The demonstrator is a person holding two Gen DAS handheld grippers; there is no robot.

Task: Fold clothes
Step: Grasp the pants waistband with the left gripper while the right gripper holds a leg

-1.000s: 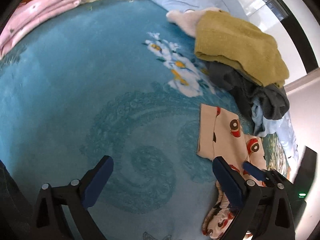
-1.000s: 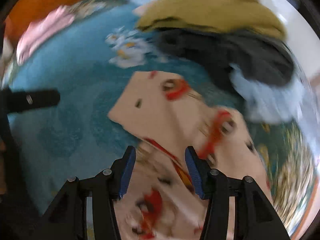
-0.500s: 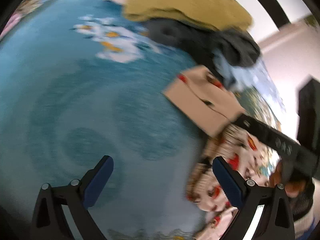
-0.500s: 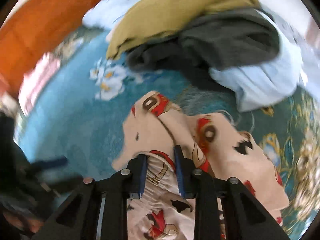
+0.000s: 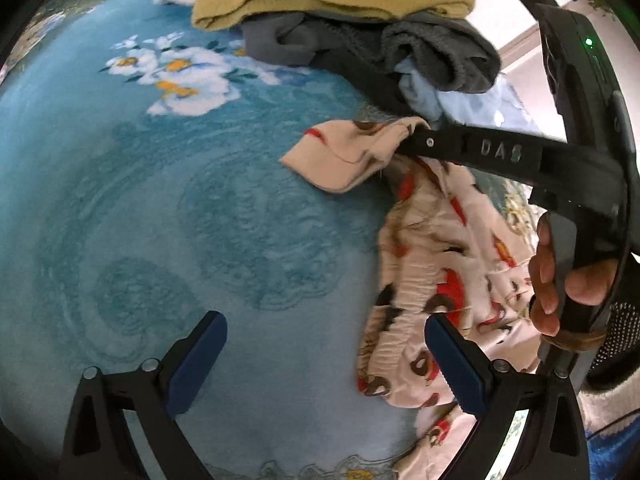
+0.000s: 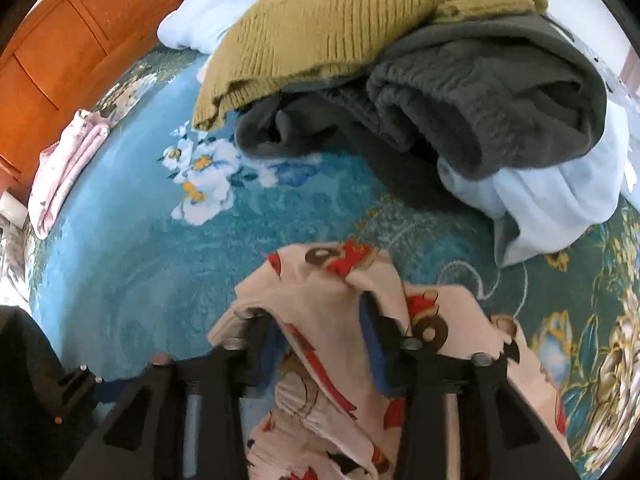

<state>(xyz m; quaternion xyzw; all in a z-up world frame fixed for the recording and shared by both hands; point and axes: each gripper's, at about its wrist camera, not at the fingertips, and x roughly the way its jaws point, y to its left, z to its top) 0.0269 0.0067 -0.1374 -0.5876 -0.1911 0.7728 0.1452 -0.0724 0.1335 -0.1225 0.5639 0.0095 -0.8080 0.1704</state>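
- Folded pink garment (image 6: 64, 172), far left by the wooden headboard (image 6: 60, 40): judged finished.
- Left gripper (image 5: 326, 360): jaws wide apart, empty, over bare teal blanket (image 5: 160, 200) (ample folding room).
- Right gripper (image 6: 320, 344): clamped on the printed cream garment (image 6: 332, 292), lifted, unfolded.
- Unfolded pile (image 6: 440, 60): right, crowding the edge.

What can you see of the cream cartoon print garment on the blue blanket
The cartoon-print garment is thin, cream cotton-like cloth with red, brown and black figures and a gathered elastic band. It lies crumpled on the teal floral blanket, below the clothes pile. The right tongs are shut on one bunched end, lifting it; the open left tongs hover at its lower edge, not gripping.
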